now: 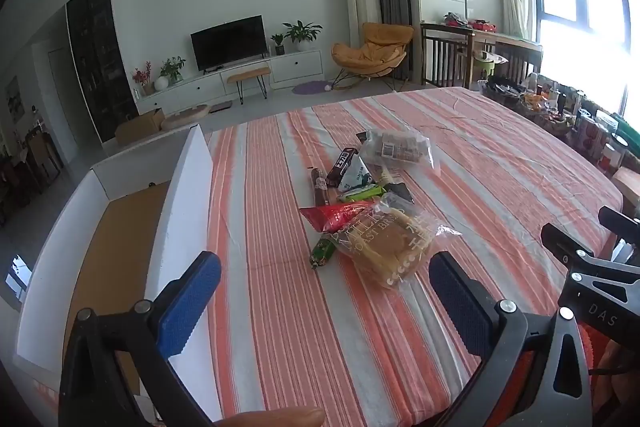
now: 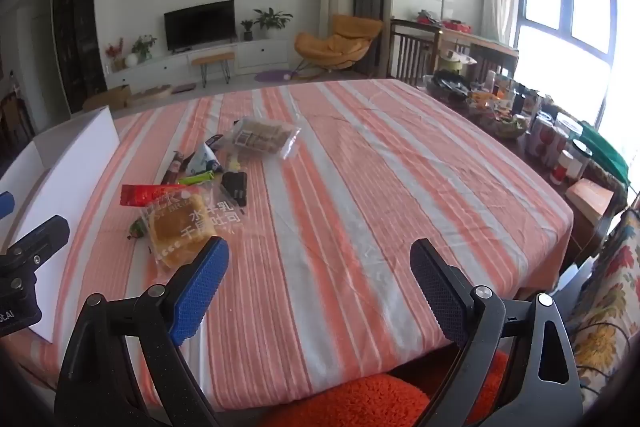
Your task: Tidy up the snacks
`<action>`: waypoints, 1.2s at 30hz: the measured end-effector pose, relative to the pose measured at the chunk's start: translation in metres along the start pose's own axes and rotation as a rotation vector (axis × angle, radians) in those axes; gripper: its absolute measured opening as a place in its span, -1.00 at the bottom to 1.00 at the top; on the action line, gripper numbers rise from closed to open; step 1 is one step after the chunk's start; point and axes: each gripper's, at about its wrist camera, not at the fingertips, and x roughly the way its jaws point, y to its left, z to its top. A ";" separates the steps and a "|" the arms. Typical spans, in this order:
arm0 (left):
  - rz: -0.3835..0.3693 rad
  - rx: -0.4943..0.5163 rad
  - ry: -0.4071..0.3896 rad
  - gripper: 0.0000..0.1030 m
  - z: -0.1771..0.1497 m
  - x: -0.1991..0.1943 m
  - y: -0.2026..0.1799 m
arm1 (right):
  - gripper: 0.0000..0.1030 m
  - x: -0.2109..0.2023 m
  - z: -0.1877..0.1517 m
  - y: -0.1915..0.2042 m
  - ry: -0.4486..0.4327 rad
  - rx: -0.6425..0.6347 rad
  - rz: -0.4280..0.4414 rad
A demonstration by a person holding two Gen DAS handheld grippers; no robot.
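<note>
Sorting not yet begun: both the left gripper and the right gripper are released; next grasp the milk toast bread at 12 o'clock.

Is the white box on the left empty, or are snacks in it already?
Empty as far as visible: the white box shows only bare brown floor; the snack pile lies on the tablecloth.

My left gripper is held level, blue-padded fingers spread wide with nothing between them. My right gripper is likewise spread and holds nothing; its black frame shows at the left view's right edge.
</note>
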 end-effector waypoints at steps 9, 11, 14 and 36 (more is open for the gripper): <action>0.001 -0.024 0.002 1.00 0.001 -0.001 0.006 | 0.83 -0.003 0.000 0.006 -0.015 -0.023 -0.007; 0.007 -0.028 0.003 1.00 0.000 -0.002 0.006 | 0.83 -0.004 0.000 0.006 -0.020 -0.024 -0.001; 0.005 -0.039 0.013 1.00 -0.001 0.003 0.008 | 0.83 -0.007 -0.002 0.008 -0.031 -0.037 0.001; 0.012 -0.041 0.057 1.00 -0.008 0.019 0.007 | 0.83 -0.002 -0.006 0.012 -0.034 -0.057 0.011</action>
